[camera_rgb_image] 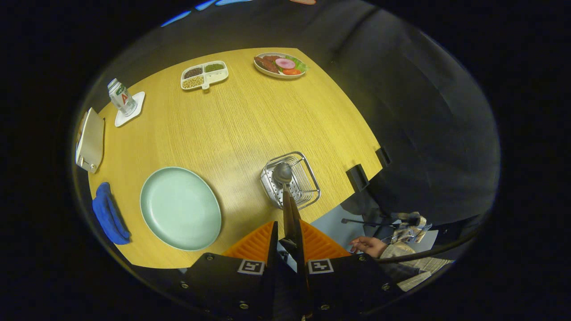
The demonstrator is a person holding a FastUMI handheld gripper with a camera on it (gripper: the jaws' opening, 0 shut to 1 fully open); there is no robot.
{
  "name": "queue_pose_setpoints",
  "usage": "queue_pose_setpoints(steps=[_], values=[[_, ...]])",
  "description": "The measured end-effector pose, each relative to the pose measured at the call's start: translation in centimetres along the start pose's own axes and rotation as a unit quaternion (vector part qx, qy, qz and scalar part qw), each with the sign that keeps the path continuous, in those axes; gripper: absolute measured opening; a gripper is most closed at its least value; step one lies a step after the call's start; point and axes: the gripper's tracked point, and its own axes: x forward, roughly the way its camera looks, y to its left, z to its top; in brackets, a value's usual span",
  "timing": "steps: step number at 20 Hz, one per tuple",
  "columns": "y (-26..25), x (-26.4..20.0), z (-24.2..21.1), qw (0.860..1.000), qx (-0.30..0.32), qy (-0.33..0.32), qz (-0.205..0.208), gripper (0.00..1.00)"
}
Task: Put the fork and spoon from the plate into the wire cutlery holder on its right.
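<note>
My gripper [286,232] is shut on the handle of a metal spoon [283,174]. The handle runs forward from between the fingers, and the spoon's bowl hangs over the wire cutlery holder [308,196]. That holder stands on the wooden table near its right front edge, just ahead of the fingers. A pale green plate [180,207] lies to the left of the holder with nothing on it. I cannot make out a fork inside the holder.
At the table's far side sit a divided dish of beans [204,75] and a plate of food [280,65]. A small bottle on a white coaster [121,98], a tan board [91,139] and a blue cloth [108,215] line the left edge. A person's hand [368,245] rests right of the gripper.
</note>
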Motion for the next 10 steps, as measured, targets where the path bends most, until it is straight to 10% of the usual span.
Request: queue_pose_setpoints(steps=[10], values=[[1.9, -8.7, 10.6, 0.961, -0.023, -0.274, 0.036, 0.21]])
